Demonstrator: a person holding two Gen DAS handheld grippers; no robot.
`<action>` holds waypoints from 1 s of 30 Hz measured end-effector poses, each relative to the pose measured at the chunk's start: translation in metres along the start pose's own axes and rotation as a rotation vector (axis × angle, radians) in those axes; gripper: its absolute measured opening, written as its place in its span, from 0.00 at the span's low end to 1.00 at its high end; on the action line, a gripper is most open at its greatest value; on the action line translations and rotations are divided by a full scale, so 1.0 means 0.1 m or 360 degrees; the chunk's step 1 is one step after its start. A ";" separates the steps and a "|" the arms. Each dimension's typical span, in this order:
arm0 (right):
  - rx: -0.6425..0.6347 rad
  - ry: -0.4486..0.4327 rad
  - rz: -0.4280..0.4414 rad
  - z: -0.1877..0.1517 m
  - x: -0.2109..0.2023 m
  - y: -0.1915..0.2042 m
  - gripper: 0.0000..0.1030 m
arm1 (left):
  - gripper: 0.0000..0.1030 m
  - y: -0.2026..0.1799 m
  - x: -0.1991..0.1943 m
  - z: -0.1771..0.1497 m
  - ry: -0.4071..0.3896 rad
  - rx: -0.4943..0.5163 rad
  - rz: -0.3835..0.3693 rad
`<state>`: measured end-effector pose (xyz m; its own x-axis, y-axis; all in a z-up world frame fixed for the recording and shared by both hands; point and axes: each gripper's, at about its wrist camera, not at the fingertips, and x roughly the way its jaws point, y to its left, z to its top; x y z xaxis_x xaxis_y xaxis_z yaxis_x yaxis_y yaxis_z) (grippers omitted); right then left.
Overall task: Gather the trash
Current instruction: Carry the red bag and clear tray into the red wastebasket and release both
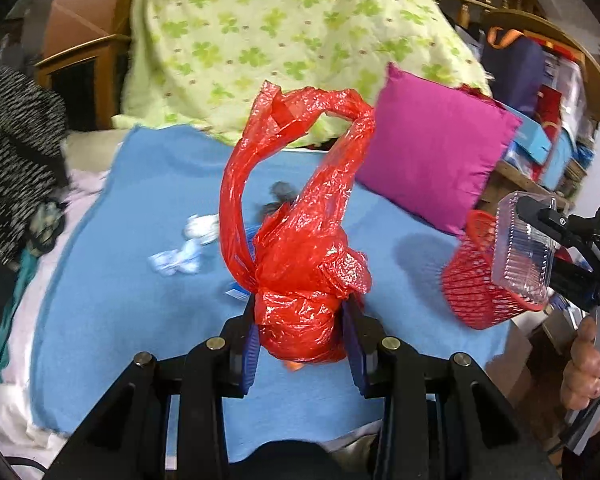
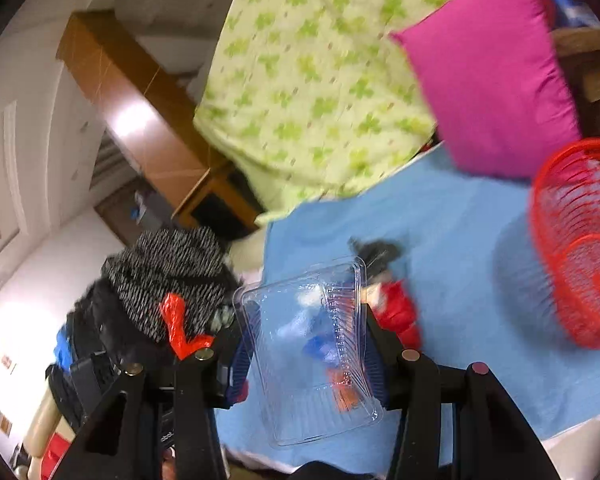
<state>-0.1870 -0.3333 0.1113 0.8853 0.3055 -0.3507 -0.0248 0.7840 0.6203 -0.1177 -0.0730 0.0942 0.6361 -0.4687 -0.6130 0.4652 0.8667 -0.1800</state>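
- Gripping a red bag [image 1: 300, 312] in my left gripper [image 1: 302, 344]; its bottom hides something orange.
- My right gripper [image 2: 308, 360] clamps a clear tray [image 2: 312, 352]; basket [image 2: 580, 248] cut off, blurred.

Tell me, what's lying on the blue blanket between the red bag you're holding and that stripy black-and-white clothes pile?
Crumpled white paper scraps lie on the blue blanket, between the red bag and the striped clothes pile. The left wrist view shows it.
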 end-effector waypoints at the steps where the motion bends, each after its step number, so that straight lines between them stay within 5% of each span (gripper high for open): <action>1: 0.0021 -0.0049 -0.0036 0.07 -0.14 -0.11 0.50 | 0.38 -0.12 0.06 0.06 0.0013 0.0025 -0.0043; 10: 0.0308 -0.0364 -0.0312 0.56 -1.05 -1.19 0.50 | 0.39 -1.35 0.62 0.64 0.0091 0.0274 -0.0376; 15: 0.0442 -0.0364 -0.0444 0.73 -1.23 -1.72 0.53 | 0.40 -2.15 1.00 0.82 0.0130 0.0402 -0.0571; 20: 0.0509 -0.0283 -0.0648 0.72 -1.15 -2.06 0.61 | 0.42 -2.61 1.48 0.75 0.0260 0.0470 -0.0590; 22: 0.0511 -0.0258 -0.0677 0.70 -1.11 -2.16 0.69 | 0.55 -2.73 1.62 0.68 0.0305 0.0511 -0.0567; 30: 0.0525 -0.0308 -0.0655 0.63 -1.20 -2.36 0.72 | 0.60 -2.85 1.52 0.61 0.0247 0.0679 -0.0389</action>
<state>-0.2576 -0.5886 0.0515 0.8610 -0.1192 -0.4945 0.4600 0.5972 0.6570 -0.1158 -0.4016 0.0988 0.3936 -0.5902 -0.7048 0.8193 0.5729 -0.0222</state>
